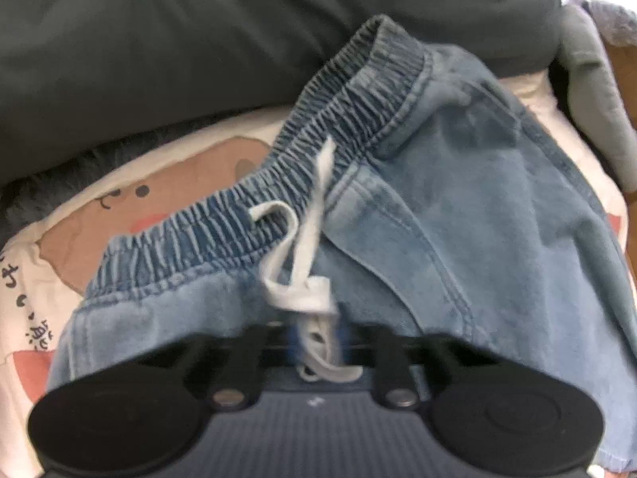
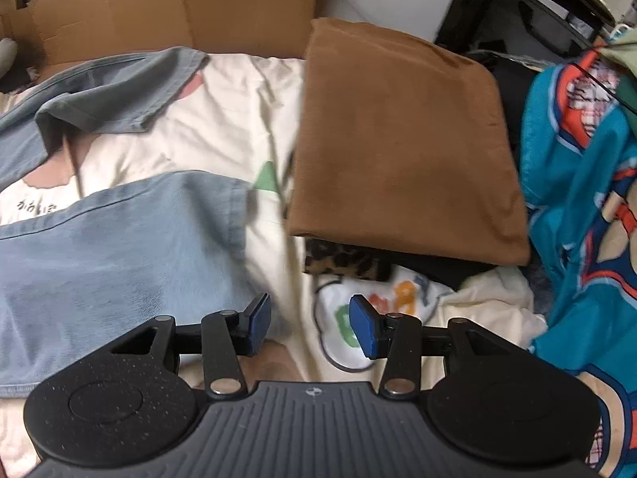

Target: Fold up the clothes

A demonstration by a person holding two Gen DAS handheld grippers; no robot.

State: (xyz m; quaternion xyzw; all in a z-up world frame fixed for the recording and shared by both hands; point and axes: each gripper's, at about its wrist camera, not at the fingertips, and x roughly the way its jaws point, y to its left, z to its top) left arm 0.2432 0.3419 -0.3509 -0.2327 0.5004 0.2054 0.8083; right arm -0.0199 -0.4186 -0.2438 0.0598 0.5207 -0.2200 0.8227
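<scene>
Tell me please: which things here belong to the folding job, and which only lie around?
Job:
- jeans, spread on the bed
- drawstring, pinched in the shut left gripper
- right gripper, open, holding nothing

Lying about:
- brown cloth, already folded
- cardboard
- teal blanket
- dark pillow

We see denim jeans (image 1: 458, 199): soft washed cloth, ribbed elastic waistband, white woven drawstring (image 1: 306, 239). We note bedsheet (image 2: 239, 119): matt printed cotton (creased). Brown folded garment (image 2: 402, 139) looks smooth, matt knit. Cardboard (image 2: 179, 4) plain, dull. Right tongs (image 2: 310, 324): matt black plastic, blue rubbery pads, shiny metal rivets.
</scene>
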